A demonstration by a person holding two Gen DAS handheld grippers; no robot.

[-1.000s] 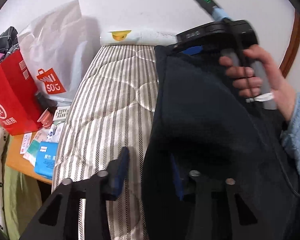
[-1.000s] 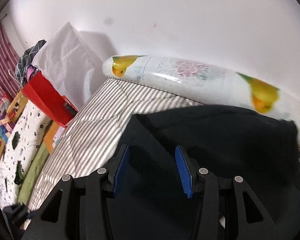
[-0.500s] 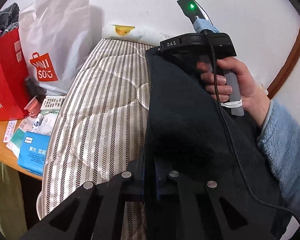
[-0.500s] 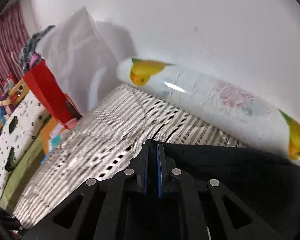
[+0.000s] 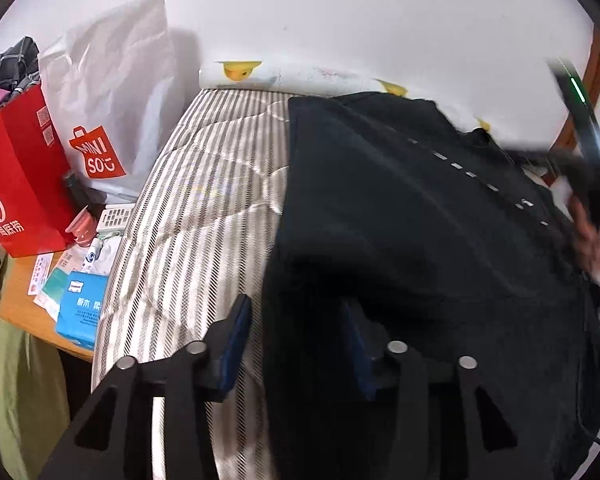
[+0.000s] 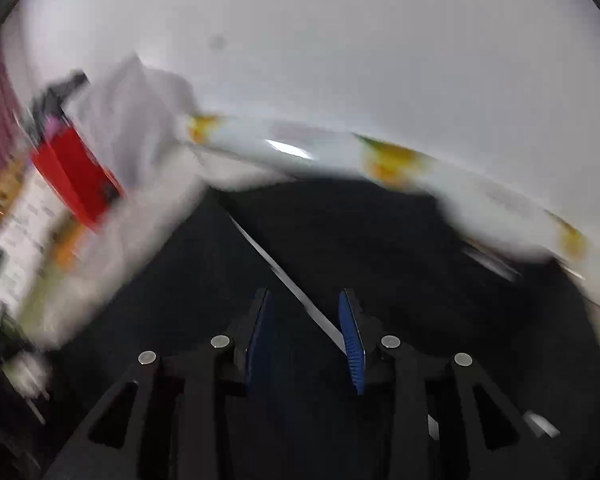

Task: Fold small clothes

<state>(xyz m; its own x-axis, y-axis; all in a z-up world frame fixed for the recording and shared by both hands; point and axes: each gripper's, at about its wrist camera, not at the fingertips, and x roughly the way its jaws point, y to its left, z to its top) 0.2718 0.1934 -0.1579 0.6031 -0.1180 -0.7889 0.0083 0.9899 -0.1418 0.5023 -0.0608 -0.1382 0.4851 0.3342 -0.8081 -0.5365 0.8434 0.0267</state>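
The left gripper (image 5: 296,344) is opening its jaws astride the dark garment's (image 5: 420,232) edge on the striped bed (image 5: 204,216). The right gripper (image 6: 306,340) (badly blurred) is opening too — nothing clamped.

2 wrist fisheyes, close and angled down over the dark garment (image 5: 420,240), both facing the wall-side bolster (image 6: 300,148).

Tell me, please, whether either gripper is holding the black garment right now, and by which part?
Neither. Both are opening: the left gripper straddles the black garment's left edge without its pads pressing it, and the right gripper is open above it.
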